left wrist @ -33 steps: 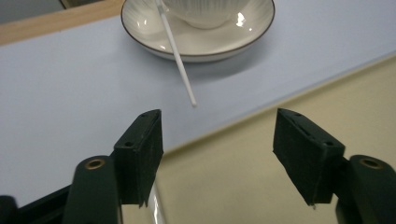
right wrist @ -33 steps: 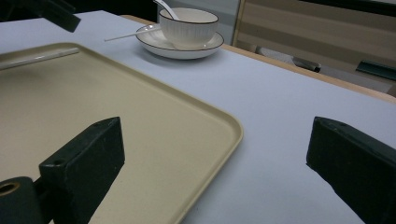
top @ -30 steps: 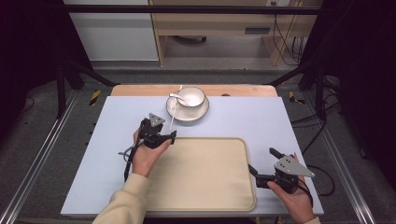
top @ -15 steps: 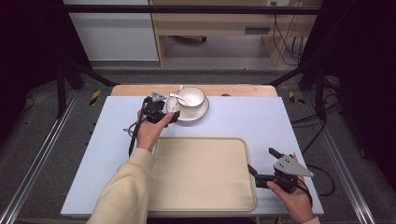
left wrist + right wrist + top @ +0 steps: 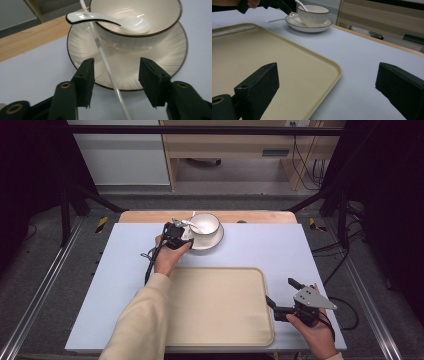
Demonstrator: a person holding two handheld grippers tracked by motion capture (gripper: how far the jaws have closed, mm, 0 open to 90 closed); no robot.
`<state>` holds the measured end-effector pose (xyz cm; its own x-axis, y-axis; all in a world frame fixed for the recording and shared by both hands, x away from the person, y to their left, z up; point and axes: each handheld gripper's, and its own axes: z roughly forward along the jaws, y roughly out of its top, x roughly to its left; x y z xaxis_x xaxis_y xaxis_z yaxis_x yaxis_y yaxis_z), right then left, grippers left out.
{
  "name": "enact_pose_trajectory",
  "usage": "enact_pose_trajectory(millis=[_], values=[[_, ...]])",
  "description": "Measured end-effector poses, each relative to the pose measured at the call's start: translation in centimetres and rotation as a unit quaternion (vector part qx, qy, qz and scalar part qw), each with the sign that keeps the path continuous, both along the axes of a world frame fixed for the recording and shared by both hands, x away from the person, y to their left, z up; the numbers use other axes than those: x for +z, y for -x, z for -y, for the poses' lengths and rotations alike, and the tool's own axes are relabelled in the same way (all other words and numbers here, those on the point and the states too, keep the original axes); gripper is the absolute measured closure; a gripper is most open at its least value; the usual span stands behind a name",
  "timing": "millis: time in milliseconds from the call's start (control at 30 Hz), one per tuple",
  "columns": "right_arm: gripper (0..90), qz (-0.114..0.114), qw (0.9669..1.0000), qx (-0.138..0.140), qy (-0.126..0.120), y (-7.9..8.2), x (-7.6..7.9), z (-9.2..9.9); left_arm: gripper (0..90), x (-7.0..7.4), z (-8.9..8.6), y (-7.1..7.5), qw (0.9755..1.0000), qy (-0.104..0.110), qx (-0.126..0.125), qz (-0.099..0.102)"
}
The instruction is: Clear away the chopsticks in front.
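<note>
White and thin, the stick (image 5: 106, 62) runs up between my left gripper (image 5: 116, 82)'s two black jaws, its far end leaning on the bowl (image 5: 140, 22) and its near end passing over the saucer's rim toward me. My left jaws have just been closing in on it. They now stand about half open, one pad on each side of the stick, with clear gaps showing, so nothing is clamped yet. The jaw tips hang over the near edge of the saucer (image 5: 175, 50), which carries the bowl, and a white spoon (image 5: 112, 21) with a dark edge lies in the bowl with its handle jutting over the rim.

From the high view, my left hand (image 5: 167, 257) reaches forward across the pale blue table (image 5: 300, 255), forearm in a cream sleeve, gripper pointed at the saucer's left side near the far edge.

My right gripper (image 5: 327, 92) has its jaws spread wide and holds nothing. They hover over the near right corner of the beige tray (image 5: 274, 62), one jaw above the tray and one above the bare table. My right hand (image 5: 312, 330) sits low at the table's near right corner, jaws pointing left across the tray.

I can read no brand, label or writing on any of these things.
</note>
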<state>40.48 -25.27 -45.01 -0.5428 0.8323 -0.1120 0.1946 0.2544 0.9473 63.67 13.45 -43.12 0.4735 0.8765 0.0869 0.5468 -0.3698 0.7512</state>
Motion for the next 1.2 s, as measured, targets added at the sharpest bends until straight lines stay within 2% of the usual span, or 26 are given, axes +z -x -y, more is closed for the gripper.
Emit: enact_pose_trajectory(millis=[67,167,300,367,400,433,633,767,967,1133,1200], values=[[5.1,0.001,1.0,0.001,0.001,0.0,0.0,0.0,52.8,-0.4,0.0,-0.4,0.9999,0.006,0.009,-0.002],[5.1,-0.001,1.0,0.003,-0.001,0.1,0.0,0.0,61.6,-0.9,0.1,-0.9,0.9997,0.002,0.023,-0.003],[5.1,-0.001,1.0,0.002,-0.003,0.1,0.0,0.1,65.0,-1.6,0.4,-1.3,0.9995,0.011,0.026,-0.009],[5.1,-0.002,1.0,0.002,-0.004,0.0,0.0,0.1,66.9,-1.9,0.7,-1.3,0.9996,-0.005,0.026,-0.004],[5.1,-0.002,1.0,0.003,-0.003,0.0,0.0,0.1,67.6,-2.0,0.8,-1.4,0.9996,-0.004,0.027,-0.006],[5.1,-0.002,1.0,0.003,-0.003,0.0,0.0,0.1,69.5,-2.3,1.0,-1.4,0.9992,-0.008,0.038,-0.01],[5.2,-0.001,1.0,0.0,-0.002,0.1,0.0,0.1,76.5,-2.9,1.3,-1.6,0.9988,-0.003,0.048,-0.013],[5.2,-0.001,1.0,-0.001,-0.001,0.1,0.0,0.2,81.9,-2.9,1.3,-1.7,0.9971,-0.004,0.075,-0.011],[5.2,0.0,1.0,0.0,0.0,0.0,0.0,0.2,84.5,-2.1,0.6,-1.5,0.9951,0.006,0.098,-0.008],[5.2,-0.001,1.0,-0.001,-0.001,0.0,0.0,0.2,84.6,-0.5,-0.7,-0.4,0.9934,0.006,0.114,-0.004],[5.2,-0.001,1.0,0.0,-0.001,0.1,0.0,0.2,84.6,0.0,-1.6,0.3,0.992,0.015,0.125,-0.007]])
